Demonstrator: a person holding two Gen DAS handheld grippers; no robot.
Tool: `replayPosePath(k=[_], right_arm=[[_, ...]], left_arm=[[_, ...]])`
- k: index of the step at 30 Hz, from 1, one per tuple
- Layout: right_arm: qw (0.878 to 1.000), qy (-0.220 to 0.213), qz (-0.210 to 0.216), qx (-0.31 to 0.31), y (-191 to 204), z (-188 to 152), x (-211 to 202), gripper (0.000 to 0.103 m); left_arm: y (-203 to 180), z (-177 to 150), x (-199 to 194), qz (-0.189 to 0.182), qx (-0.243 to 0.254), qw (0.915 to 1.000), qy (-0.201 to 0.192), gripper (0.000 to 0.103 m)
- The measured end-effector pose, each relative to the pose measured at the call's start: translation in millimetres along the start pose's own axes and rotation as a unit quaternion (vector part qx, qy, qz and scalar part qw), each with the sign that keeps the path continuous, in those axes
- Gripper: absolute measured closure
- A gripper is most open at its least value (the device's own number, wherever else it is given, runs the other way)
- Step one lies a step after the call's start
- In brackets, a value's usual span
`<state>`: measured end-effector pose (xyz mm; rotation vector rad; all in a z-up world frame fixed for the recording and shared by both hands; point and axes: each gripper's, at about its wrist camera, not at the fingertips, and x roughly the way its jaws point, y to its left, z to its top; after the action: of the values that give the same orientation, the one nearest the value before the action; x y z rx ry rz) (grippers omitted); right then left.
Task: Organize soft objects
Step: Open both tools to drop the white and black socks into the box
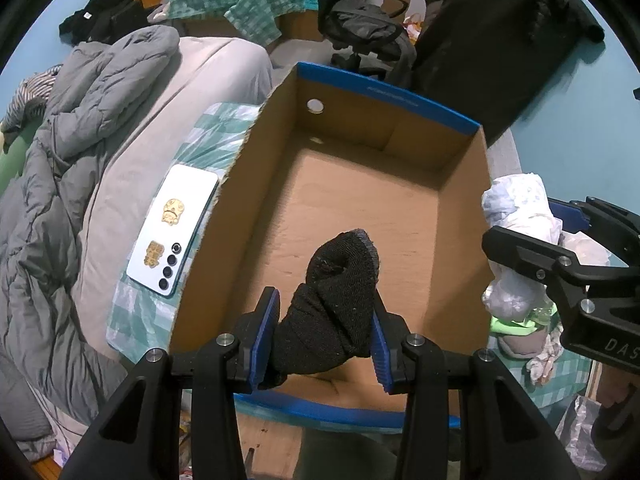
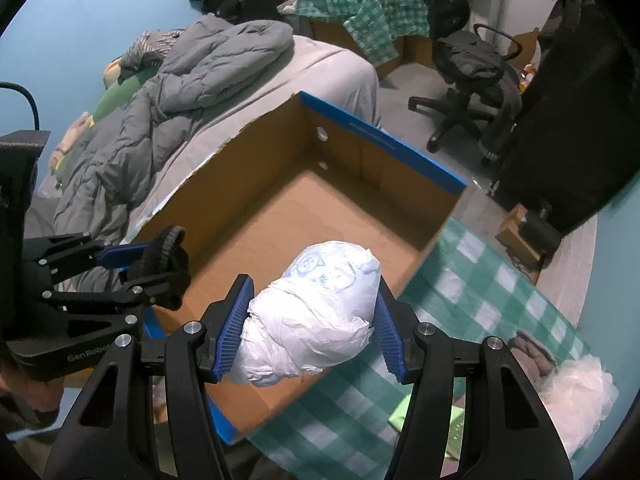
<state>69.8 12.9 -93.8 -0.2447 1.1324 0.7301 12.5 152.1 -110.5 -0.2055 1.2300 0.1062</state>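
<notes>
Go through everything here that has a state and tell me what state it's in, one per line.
Left gripper: shut on the rolled black sock, held over the box.
Right gripper: shut on the crumpled white plastic bundle, held over the box's near edge.
Open brown cardboard box with blue rim: nothing on its floor.
White phone: face down beside the box.

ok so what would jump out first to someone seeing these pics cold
Most striking is the big open cardboard box with blue rims, bare inside, filling the middle of both views. The left tool is shut on a rolled black sock over the box's near end, while the right tool is shut on a crumpled white bundle above its near corner. A white phone lies beside the box's left wall.
</notes>
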Motion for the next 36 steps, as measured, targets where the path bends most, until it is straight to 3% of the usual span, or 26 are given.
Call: replayPosePath(k=[9,15,27,36], right_arm=[[1.000,0.018,0.005,0.006,8.0,7.5,19.4,0.043],[1.000,0.018,-0.009,-0.002,14.3,10.0,19.0,0.031],[1.000,0.005,-0.019,0.022,7.1,10.4,3.1,0.029],[0.999,-0.009,-0.033,0.040,-2.4,-0.6,-17.5,0.027]], left_arm=[[10.4,-0.4,13.2,0.005,0.002,0.9998,0.019,0.058],[10.0,-0.8,11.8,0.017,0.013,0.9996,0.015,0.033],[11.6,-0.1,-5.4,0.004,-0.003,1.0000,0.007,0.033],[-1.4,-0.9,-24.5,0.000,0.013,0.9999,-0.008,0.029]])
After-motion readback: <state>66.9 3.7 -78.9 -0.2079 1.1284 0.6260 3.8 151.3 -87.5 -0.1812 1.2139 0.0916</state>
